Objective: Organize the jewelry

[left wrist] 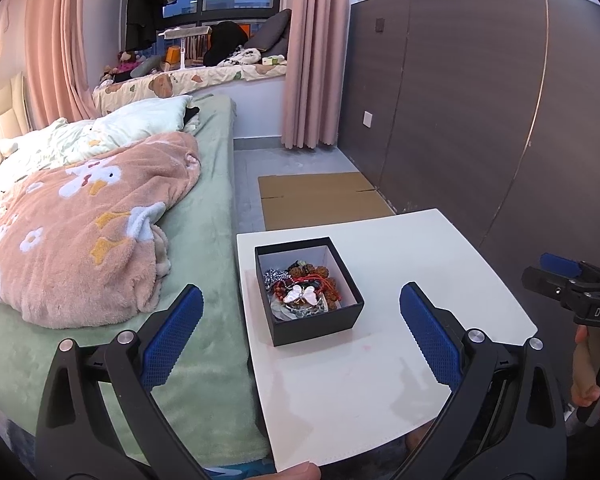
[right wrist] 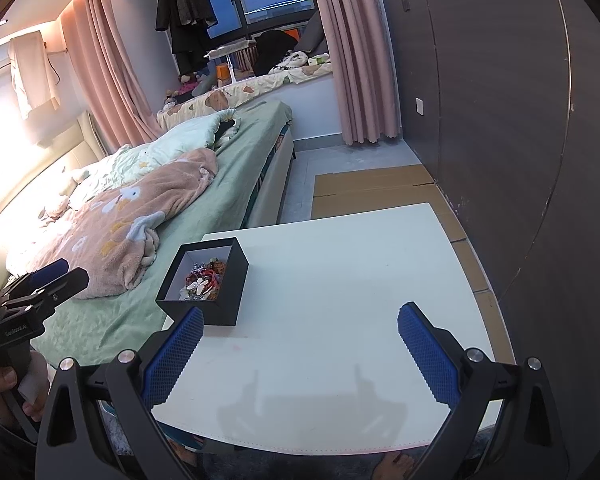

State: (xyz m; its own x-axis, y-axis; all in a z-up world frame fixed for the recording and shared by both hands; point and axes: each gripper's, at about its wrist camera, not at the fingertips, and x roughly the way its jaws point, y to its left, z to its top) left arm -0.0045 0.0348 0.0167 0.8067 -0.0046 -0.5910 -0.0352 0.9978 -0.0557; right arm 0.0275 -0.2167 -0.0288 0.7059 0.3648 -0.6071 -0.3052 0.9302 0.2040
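A bedroom with pink curtains (left wrist: 312, 60), a dark panelled wall (left wrist: 480, 100) and a bed (left wrist: 204, 216) under a green cover holds a small white table (left wrist: 380, 368) pushed against the bed's side. On the table stands a black box (left wrist: 308, 292) with no lid and a white lining. It holds a tangle of jewelry (left wrist: 300, 284): red and orange beads, something dark and sparkly, and a white butterfly piece (left wrist: 299, 295) lying on top.

The left gripper (left wrist: 300, 340) hovers just short of the box, its blue-padded fingers spread wide and empty, and the box sits ahead between them, nearer the left finger. The right gripper (right wrist: 300, 348) is likewise spread wide and holds nothing; the box (right wrist: 208, 280) lies ahead and to its left, just beyond the left finger's tip.

The box sits near the table's bed-side edge, with bare white tabletop to its right and in front, so there is wide open room ahead of the right gripper. Beyond the far edge of the table, flat cardboard (left wrist: 320, 196) lies on the floor. A pink flowered blanket (left wrist: 80, 232) is heaped on the bed to the left of both grippers. A hand (right wrist: 4, 392) grips the left tool's handle.
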